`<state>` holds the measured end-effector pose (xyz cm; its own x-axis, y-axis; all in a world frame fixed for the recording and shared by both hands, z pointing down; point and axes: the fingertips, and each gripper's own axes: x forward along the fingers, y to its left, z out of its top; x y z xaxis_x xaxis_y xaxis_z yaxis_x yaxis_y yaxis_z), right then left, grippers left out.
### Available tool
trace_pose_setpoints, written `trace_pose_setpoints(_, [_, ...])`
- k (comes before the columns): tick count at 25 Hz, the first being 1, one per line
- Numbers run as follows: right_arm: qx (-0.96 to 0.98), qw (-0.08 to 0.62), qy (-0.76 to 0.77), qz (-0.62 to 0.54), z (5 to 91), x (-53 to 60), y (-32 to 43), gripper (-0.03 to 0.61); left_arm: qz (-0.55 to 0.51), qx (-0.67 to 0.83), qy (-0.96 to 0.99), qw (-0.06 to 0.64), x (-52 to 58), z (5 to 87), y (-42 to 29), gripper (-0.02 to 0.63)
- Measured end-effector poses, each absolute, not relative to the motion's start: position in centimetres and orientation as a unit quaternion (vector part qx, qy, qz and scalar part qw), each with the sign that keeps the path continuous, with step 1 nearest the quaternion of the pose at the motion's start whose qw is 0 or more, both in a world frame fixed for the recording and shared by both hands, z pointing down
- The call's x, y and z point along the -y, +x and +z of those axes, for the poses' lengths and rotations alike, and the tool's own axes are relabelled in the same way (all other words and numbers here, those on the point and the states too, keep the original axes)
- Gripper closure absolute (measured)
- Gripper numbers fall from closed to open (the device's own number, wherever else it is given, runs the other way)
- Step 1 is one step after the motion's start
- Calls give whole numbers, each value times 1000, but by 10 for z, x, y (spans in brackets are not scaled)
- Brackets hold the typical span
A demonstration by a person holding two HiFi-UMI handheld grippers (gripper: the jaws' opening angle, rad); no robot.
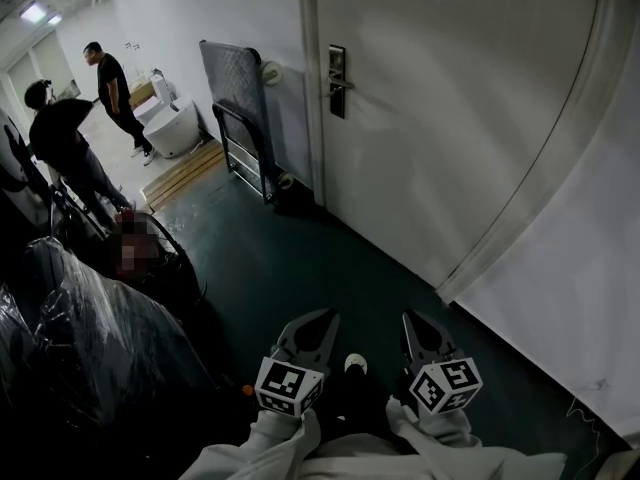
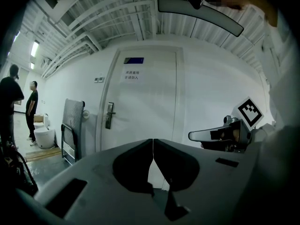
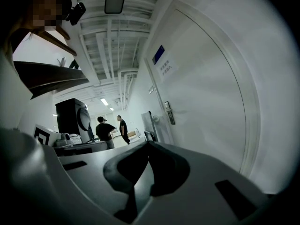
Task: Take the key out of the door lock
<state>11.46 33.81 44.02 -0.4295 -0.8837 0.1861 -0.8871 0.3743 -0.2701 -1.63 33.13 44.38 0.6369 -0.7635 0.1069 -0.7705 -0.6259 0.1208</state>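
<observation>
The white door (image 1: 450, 118) is closed, well ahead of me. Its dark lock plate with a lever handle (image 1: 337, 80) sits at the door's left edge; it also shows as the lock plate (image 2: 109, 115) and the lock plate (image 3: 169, 112). A key is too small to make out in any view. My left gripper (image 1: 318, 320) and right gripper (image 1: 420, 322) are held low and close to my body, side by side, far from the lock. The left gripper (image 2: 152, 144) has its jaws shut on nothing. The right gripper (image 3: 147, 145) is likewise shut and empty.
A folded grey trolley (image 1: 238, 103) leans on the wall left of the door. Two people (image 1: 85, 108) stand at the far left by white fixtures (image 1: 172, 126) and a wooden pallet (image 1: 185, 171). A plastic-wrapped dark bulk (image 1: 80, 338) stands close on my left.
</observation>
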Motion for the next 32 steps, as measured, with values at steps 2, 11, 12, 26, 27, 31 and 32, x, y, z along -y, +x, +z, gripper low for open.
trace_pose_setpoints(2, [832, 6, 530, 165, 438, -318, 116, 528, 19, 427, 901, 77, -311, 440, -13, 599])
trace_pose_setpoints(11, [839, 7, 518, 167, 435, -236, 130, 527, 17, 442, 894, 73, -232, 435, 0, 599])
trace_pose_setpoints(12, [840, 7, 516, 168, 436, -229, 131, 527, 17, 446, 892, 74, -225, 437, 0, 599])
trace_pose_setpoints(26, [851, 10, 495, 175, 448, -133, 149, 526, 17, 469, 880, 78, -136, 447, 19, 600])
trace_pose_setpoints(27, [851, 10, 494, 175, 448, -128, 150, 527, 17, 469, 879, 78, -132, 446, 20, 599])
trace_pose_setpoints(31, [852, 9, 492, 178, 452, -115, 153, 527, 22, 470, 879, 79, -121, 450, 24, 599])
trace_pose_setpoints(32, [852, 8, 492, 180, 454, -114, 153, 527, 24, 471, 878, 81, -120, 451, 24, 598])
